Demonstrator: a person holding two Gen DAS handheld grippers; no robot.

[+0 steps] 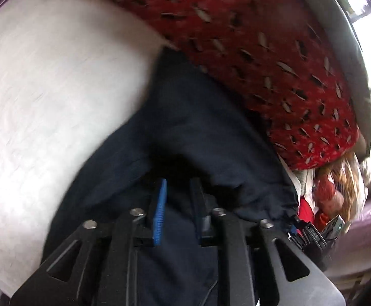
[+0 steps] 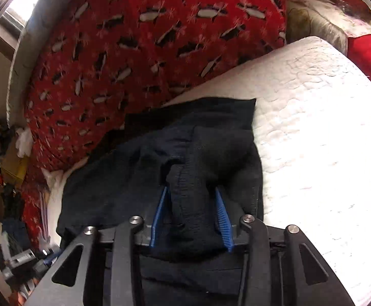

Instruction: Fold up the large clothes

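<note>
A dark navy garment (image 1: 195, 117) lies on a white quilted bed cover (image 1: 48, 97), partly folded. In the left wrist view my left gripper (image 1: 179, 186) is closed on a bunched part of the garment, with cloth between the blue pads (image 1: 160, 211). In the right wrist view the same garment (image 2: 160, 158) lies on the white cover (image 2: 313, 132). My right gripper (image 2: 190, 191) grips a thick ridge of its ribbed waistband (image 2: 188, 199), its blue pads (image 2: 222, 216) pressed on both sides.
A red blanket with a penguin pattern (image 2: 139, 38) is piled against the garment's far side and also shows in the left wrist view (image 1: 249, 51). Pillows (image 2: 318, 17) lie at the bed's far end. Clutter (image 2: 12, 178) fills the floor beside the bed.
</note>
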